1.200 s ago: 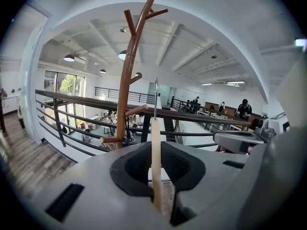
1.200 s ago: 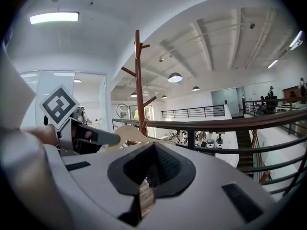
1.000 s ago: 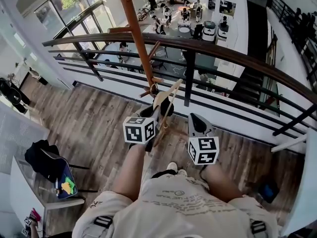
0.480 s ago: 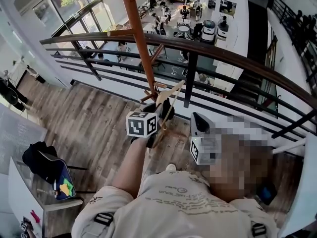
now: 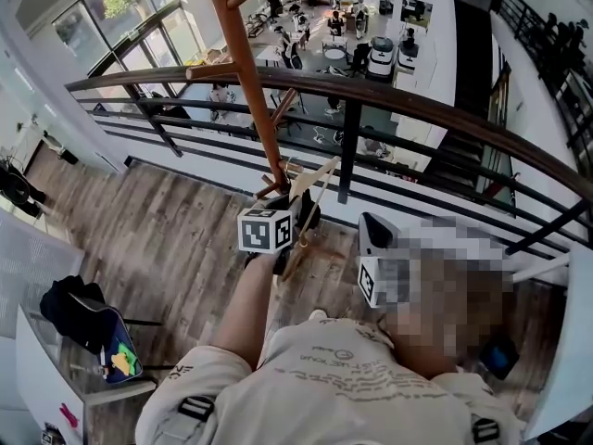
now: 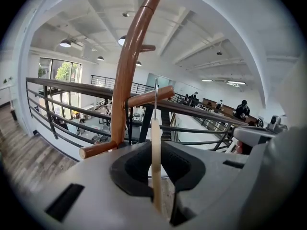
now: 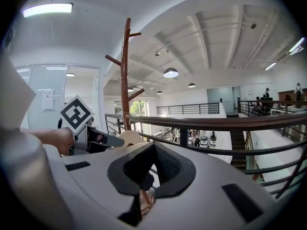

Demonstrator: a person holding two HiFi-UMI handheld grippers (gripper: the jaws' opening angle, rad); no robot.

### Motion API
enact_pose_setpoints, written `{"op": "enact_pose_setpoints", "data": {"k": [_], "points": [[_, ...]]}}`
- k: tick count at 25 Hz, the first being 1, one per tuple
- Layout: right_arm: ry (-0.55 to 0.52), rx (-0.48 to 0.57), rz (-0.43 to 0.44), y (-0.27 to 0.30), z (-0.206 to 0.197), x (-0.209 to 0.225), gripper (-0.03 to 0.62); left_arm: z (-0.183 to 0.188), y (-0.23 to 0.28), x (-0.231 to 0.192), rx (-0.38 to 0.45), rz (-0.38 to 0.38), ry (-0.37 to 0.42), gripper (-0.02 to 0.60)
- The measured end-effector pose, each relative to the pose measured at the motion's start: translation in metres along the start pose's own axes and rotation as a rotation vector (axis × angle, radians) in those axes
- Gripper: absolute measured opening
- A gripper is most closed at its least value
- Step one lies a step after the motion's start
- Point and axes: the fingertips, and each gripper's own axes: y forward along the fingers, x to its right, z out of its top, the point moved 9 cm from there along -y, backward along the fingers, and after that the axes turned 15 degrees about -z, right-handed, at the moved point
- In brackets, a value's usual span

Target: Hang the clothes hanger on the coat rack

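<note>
The brown wooden coat rack (image 5: 243, 72) stands just before the railing, its pole (image 6: 128, 56) rising with angled pegs. My left gripper (image 5: 296, 209) is shut on the pale wooden hanger (image 5: 315, 185), held upright close to the pole's lower pegs. In the left gripper view the hanger (image 6: 155, 147) runs between the jaws and its thin metal hook crosses a peg (image 6: 144, 98); whether it rests on it I cannot tell. My right gripper (image 5: 369, 222) hovers to the right, shut and empty. The right gripper view has the rack (image 7: 125, 71), the hanger (image 7: 128, 138) and the left gripper (image 7: 98, 139).
A dark curved railing (image 5: 417, 100) with a vertical post (image 5: 347, 146) runs right behind the rack, with an open atrium below it. A chair with a black bag (image 5: 79, 313) stands at the lower left on the wood floor. The person's torso fills the bottom.
My left gripper has carried the hanger slightly up and closer to the rack's pole. The right gripper has hardly moved.
</note>
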Motion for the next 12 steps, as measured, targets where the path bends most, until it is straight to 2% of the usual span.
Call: {"op": "enact_pose_setpoints", "data": {"k": [12], "points": [[0.0,-0.003,-0.002,0.004,-0.001,-0.003,0.002,-0.013,0.01,-0.022,-0.041,0.02,-0.027,0.057]]}}
